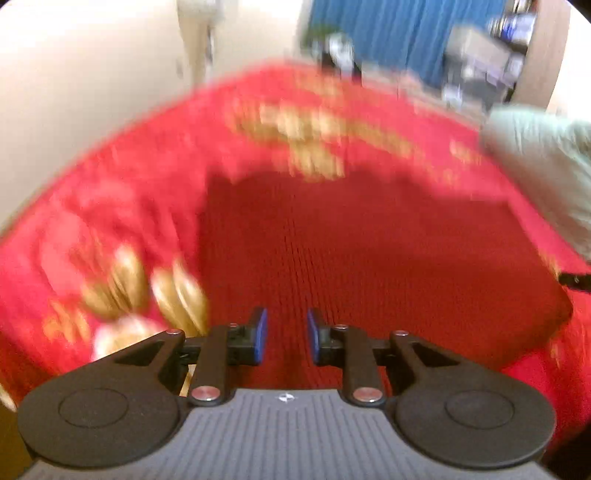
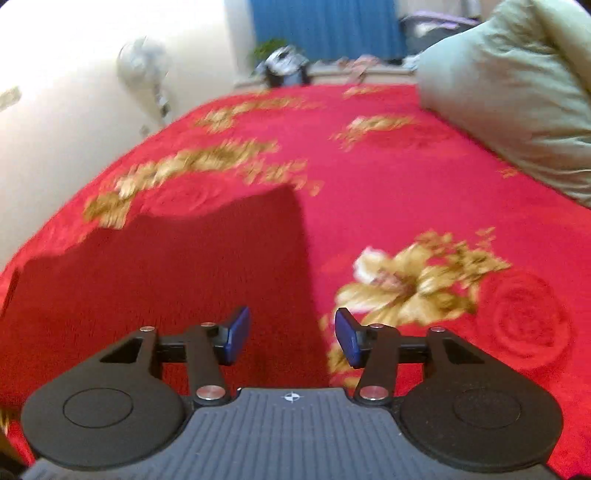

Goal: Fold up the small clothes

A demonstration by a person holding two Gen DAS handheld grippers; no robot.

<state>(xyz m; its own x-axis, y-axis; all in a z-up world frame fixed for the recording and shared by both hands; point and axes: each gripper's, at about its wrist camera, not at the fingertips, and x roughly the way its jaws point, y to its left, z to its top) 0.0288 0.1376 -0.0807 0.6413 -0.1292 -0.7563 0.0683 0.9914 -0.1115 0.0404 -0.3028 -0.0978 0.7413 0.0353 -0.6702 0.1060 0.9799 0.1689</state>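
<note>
The left gripper (image 1: 287, 338) hung over the dark red knitted garment (image 1: 369, 258), its jaws a narrow gap apart with nothing between the blue pads (image 1: 261, 336); only the knit showed through the gap, and whether the tips touched it could not be told. The right gripper (image 2: 292, 336) had its jaws clearly wider, also empty, straddling the garment's right edge (image 2: 310, 280).

The garment (image 2: 166, 280) lay flat on the bed's red floral cover (image 2: 388, 192), nearest the cameras; its near edge was hidden under both grippers. In the left wrist view its far edge was smeared by motion blur, and a small dark object (image 1: 576, 280) beside the garment's right corner was cut off by the frame.

Beyond the garment, to its right, sat a pale green pillow (image 2: 517, 92), partly cropped. Farther still, past the bed's far end, hung a blue curtain (image 2: 325, 26), with dark clutter (image 2: 286, 66) below it too blurred to identify.
</note>
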